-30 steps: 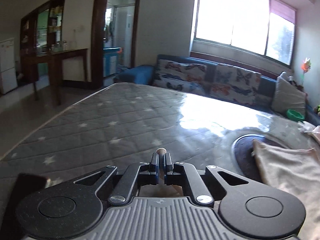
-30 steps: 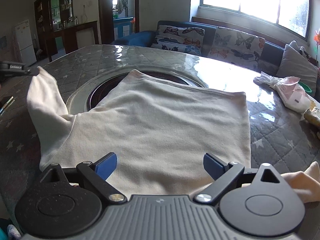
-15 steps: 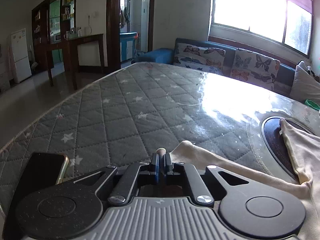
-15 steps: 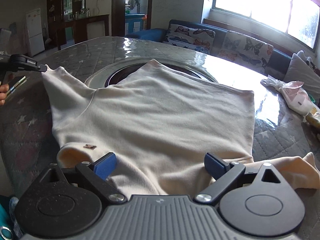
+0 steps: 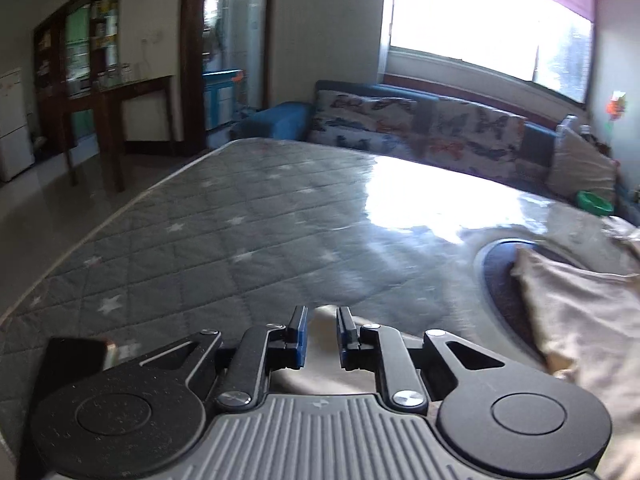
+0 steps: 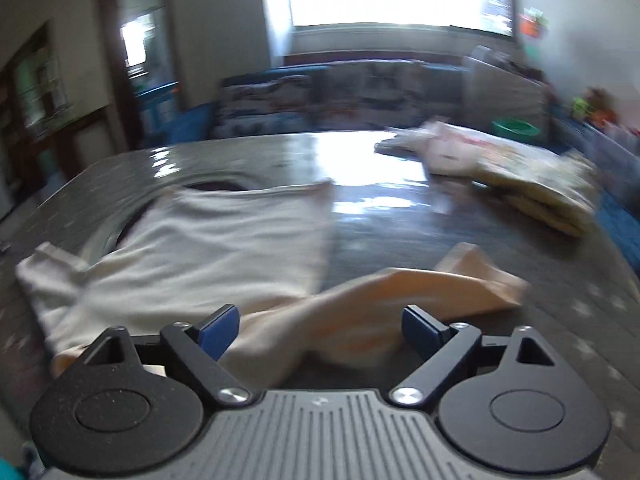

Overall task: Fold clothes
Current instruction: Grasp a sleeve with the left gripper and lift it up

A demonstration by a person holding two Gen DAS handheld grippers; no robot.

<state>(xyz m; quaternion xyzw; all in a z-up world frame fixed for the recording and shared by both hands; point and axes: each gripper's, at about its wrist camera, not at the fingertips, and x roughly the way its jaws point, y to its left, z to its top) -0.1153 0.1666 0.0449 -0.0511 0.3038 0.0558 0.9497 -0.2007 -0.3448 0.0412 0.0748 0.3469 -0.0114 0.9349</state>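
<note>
Daylight pours in through the window [image 5: 488,32] far ahead of each gripper, blown out to white, and throws a hard glare patch on the glossy table [image 5: 420,204] beyond the fingertips. The right wrist view is smeared by motion blur, the left wrist view only softly. Both bend strongly at the edges, with dark corners and a dim room left of each gripper.

We see a soft cream cloth shirt [image 6: 208,256] on a shiny quilted surface [image 5: 224,240], and matt black plastic grippers [image 5: 319,334].
</note>
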